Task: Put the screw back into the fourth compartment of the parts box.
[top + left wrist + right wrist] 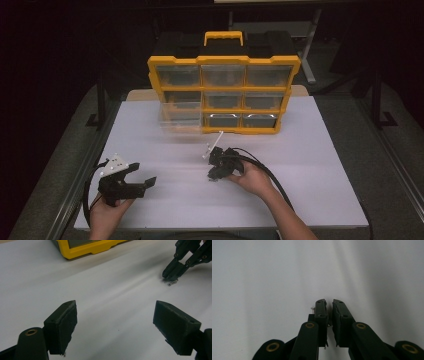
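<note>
My right gripper points down at the middle of the white board, its tips touching the surface. In the right gripper view its jaws stand closed to a thin slit. A small metal part lies right at those tips, and a bit of it pokes out beside one jaw. At the board's near left corner, my left gripper is held level and wide open. Its jaws have nothing between them and face the right gripper.
A yellow drawer organizer with a handle stands at the far side of the white board; its base also appears in the left gripper view. Its lower left clear drawer is pulled out. Black cables trail from both grippers toward the near edge.
</note>
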`<state>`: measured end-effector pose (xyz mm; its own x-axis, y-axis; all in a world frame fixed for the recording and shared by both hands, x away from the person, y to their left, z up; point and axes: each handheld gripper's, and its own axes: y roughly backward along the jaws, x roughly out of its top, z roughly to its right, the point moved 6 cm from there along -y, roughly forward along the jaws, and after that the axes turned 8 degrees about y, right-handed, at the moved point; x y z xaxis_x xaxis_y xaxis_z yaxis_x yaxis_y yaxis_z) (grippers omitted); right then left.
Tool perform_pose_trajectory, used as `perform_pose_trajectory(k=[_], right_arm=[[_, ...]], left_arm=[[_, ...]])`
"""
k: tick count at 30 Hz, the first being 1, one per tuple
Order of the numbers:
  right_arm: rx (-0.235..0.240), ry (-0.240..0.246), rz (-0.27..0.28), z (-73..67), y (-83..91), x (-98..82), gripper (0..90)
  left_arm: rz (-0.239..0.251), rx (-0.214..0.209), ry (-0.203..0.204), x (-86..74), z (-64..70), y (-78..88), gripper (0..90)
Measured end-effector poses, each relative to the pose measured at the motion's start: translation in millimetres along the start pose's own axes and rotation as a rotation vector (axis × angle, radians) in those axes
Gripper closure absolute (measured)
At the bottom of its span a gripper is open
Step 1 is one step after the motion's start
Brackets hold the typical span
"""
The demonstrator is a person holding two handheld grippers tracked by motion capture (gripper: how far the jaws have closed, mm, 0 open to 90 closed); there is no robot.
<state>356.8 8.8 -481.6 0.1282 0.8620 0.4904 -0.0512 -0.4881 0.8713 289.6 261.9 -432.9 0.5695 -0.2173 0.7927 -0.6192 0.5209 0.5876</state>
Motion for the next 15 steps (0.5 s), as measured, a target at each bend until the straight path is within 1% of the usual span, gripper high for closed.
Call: perform_pose_trajectory(k=[3,6,8,12,13,14,15], right_arm=[[-0.015,0.02,-0.001,0.7,-0.2,0.0,84.7],[-0.028,0.016,-0.009,0.6,0.0,0.1,86.1],[-0.021,0.014,-0.001,0.8,-0.2,-0.3,86.5],[-0.009,0.006,0.005,2.0,-0.1,-0.7,86.9],[-0.004,-0.017,-0.005,1.0,0.6,-1.5,87.0],[0.005,-0.029,-0.006,0.8,0.8,-2.0,87.0],[0.012,-0.03,-0.001,1.4,0.9,-2.3,87.0]], left_arm=[[0.001,0.002,-0.004,0.1,-1.0,0.8,19.1],[0.002,0.003,-0.005,0.0,-1.1,1.1,19.1],[-0.001,0.003,-0.006,-0.1,-1.5,1.2,19.1],[-0.005,0.002,0.008,-0.7,-1.1,1.2,19.1],[-0.004,0.002,0.009,-0.9,-0.8,1.0,19.1],[-0.005,0.002,0.008,-1.0,-0.5,0.9,19.1],[-0.005,0.002,0.008,-1.0,-0.5,0.9,19.1]])
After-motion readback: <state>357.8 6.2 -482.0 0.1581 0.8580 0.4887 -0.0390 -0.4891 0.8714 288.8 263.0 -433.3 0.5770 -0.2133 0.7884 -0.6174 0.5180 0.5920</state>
